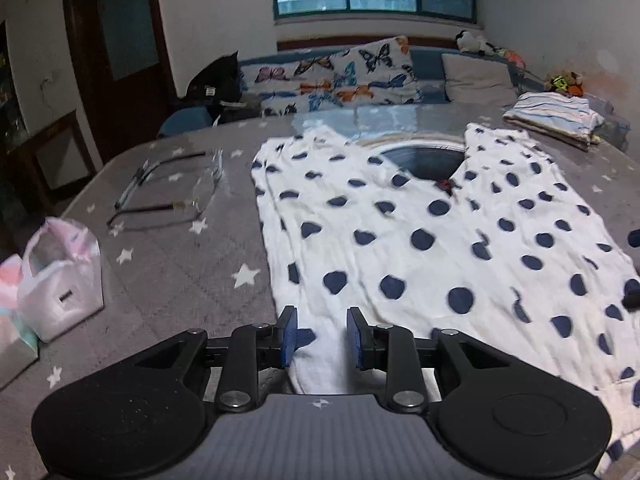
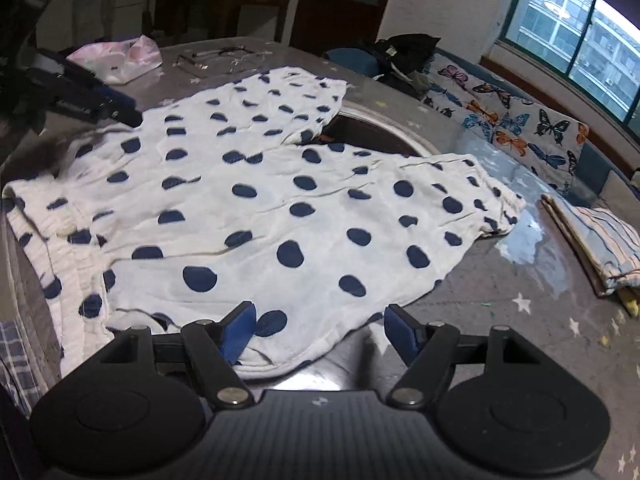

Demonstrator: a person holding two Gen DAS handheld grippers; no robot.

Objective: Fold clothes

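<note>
Between the blue pads of my left hand-held gripper [image 1: 321, 338] lies the near hem of the polka-dot garment [image 1: 420, 240], with the jaws parted a little and the cloth running through the gap; neither pad seems to press it, so I read this one as loosely spread around the edge, not pinching. My right hand-held gripper [image 2: 318, 330] stands spread much wider over the same hem, one pad above the white cloth and the other above bare table [image 2: 520, 340] just beside the garment's edge, holding nothing. That garment, white with dark blue dots, lies spread flat on the grey star-printed table, its two far ends reaching away from me around a round dark opening [image 1: 424, 160] in the tabletop. Well to the left of the garment sits a pink and white plastic bag [image 1: 60, 276], and beyond its far right end rests a folded striped cloth [image 1: 556, 116]. I judge the folding has hardly begun: both jaws are only placed at the near hem. Next each must close firmly on that edge before it is carried over toward the far ends.
</note>
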